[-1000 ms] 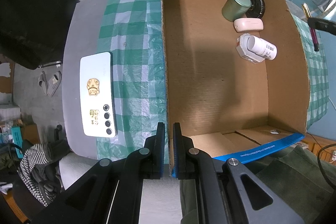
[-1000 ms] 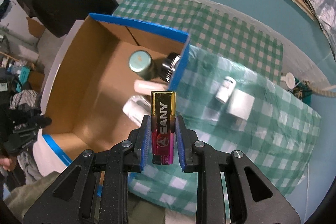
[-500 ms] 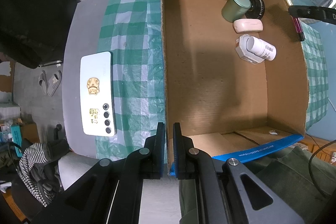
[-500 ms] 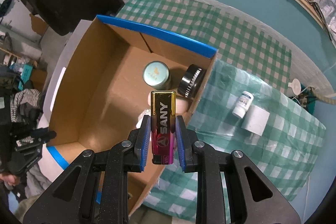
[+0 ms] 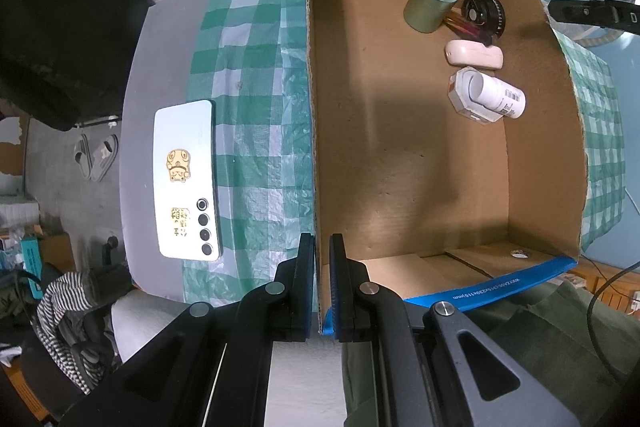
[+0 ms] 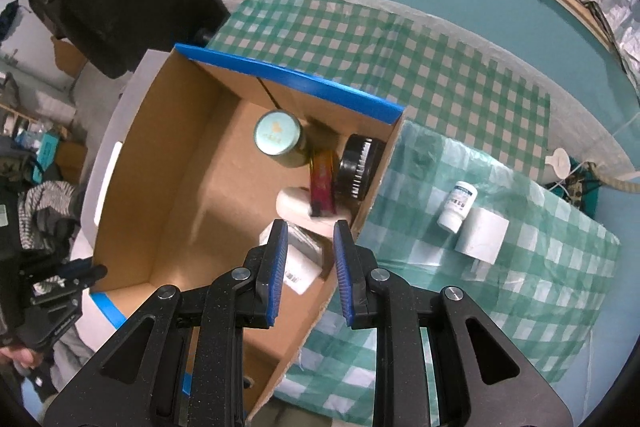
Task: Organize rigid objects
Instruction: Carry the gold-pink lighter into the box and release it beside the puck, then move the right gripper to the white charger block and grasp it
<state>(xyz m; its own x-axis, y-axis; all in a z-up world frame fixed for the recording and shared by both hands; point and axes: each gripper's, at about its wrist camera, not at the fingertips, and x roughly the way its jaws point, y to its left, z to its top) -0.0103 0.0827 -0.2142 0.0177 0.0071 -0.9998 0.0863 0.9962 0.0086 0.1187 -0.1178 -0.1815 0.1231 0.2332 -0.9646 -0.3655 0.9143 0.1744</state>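
The right gripper (image 6: 308, 267) hangs over the cardboard box (image 6: 172, 163) with its jaws spread and nothing between them. The magenta-and-gold lighter (image 6: 322, 183) lies inside, in the box's far corner — wedged between the green tin (image 6: 278, 138) and the black round cap (image 6: 358, 167), its lower end over the pale oval case (image 6: 294, 209); blur leaves it unclear whether it has settled. A white bottle (image 5: 494, 95) lies nearby on the box floor. The left gripper (image 5: 319, 287) is clamped on the box's near wall, at its blue-taped corner. Outside — on the checked cloth (image 6: 460, 75) — a small white bottle (image 6: 456, 207) sits beside a paper roll (image 6: 482, 237). A white phone (image 5: 186, 179) lies at the table's edge.
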